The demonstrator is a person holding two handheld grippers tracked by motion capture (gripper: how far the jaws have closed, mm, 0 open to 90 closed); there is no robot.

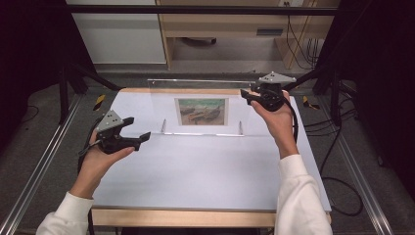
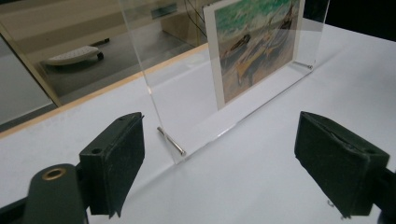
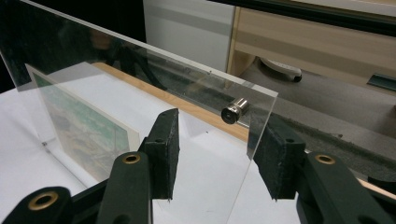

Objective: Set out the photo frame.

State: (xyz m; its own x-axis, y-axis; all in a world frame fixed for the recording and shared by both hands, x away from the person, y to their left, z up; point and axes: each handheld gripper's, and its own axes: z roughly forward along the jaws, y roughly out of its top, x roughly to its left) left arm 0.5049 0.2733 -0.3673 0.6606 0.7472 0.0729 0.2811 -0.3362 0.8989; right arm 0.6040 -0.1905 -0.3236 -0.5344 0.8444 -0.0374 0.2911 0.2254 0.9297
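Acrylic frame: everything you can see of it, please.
The acrylic frame is a clear, glossy upright panel standing across the far middle of the white table. A painted print of boats sits in its centre. Small metal pegs at the bottom corners prop it, and a round metal standoff shows near its upper right corner. The right gripper has its jaws straddling the panel's right edge, not yet closed. The left gripper hangs open, apart from it.
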